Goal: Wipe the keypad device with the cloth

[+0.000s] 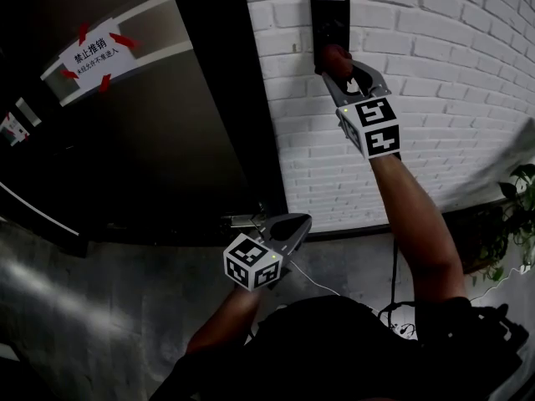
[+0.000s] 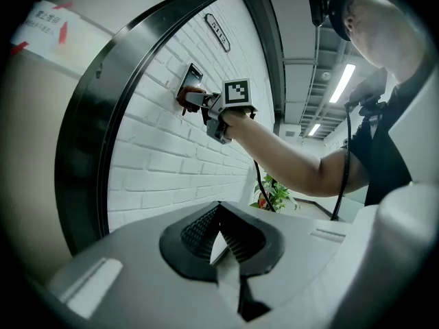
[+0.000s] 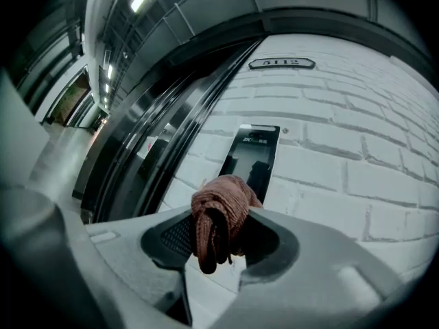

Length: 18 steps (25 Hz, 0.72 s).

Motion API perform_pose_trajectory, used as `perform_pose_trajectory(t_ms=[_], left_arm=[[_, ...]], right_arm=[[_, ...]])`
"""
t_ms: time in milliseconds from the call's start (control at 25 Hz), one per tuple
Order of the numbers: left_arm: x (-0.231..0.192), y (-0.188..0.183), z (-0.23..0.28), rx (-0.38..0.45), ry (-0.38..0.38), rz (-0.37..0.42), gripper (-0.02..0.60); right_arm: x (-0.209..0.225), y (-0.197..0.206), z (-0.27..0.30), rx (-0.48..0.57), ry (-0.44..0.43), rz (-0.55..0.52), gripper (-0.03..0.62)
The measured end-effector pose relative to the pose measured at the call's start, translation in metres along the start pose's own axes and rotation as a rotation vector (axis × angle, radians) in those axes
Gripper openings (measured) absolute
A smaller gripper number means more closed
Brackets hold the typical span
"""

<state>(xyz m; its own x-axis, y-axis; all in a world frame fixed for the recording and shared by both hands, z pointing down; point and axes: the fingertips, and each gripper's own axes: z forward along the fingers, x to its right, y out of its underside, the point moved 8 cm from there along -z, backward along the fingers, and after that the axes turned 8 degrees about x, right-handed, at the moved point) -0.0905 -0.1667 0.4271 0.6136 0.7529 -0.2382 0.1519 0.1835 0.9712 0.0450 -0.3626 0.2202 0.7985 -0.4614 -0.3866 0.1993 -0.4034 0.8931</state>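
Right gripper: the right gripper [image 3: 219, 242] has its jaws clamped on a bunched rust-brown knitted cloth [image 3: 221, 214], which bulges out ahead of the tips.
Cloth position: in the head view, the wad sits over the lower end of the panel; it looks to be in contact, though I can't be sure.
Keypad device: the slim black glossy wall-mounted keypad device [image 3: 254, 153] stands upright on the white painted brick wall [image 1: 435, 98], just beside the dark metal door frame [image 1: 226, 98].
Right arm: it's stretched up and forward, carrying the cloth to the panel.
Left gripper: down low and well apart from the action, the left gripper [image 2: 221, 235] has its jaws closed together with nothing between them, pointing roughly toward the wall.
Step in hand: I judge this to be the wipe itself, working at the bottom of the panel, with the upper glass uncovered.
Next move: it calls for keeping a firm squeeze on the cloth and sweeping it up along the face with light, even pressure, staying flat so that fabric meets the glass, not the hard jaw tips.
Also here: a white paper notice with red tape [image 1: 96, 53] is on the door to the left, and a green potted plant [image 1: 518, 190] stands at far right.
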Motion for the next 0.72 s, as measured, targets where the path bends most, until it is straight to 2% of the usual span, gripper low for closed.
perform_pose_trajectory(t_ms=[720], left_arm=[[0.005,0.003,-0.002,-0.008,-0.001,0.008,0.017]], right_arm=[[-0.009,0.02,-0.006,-0.084,-0.046,0.055,0.144]])
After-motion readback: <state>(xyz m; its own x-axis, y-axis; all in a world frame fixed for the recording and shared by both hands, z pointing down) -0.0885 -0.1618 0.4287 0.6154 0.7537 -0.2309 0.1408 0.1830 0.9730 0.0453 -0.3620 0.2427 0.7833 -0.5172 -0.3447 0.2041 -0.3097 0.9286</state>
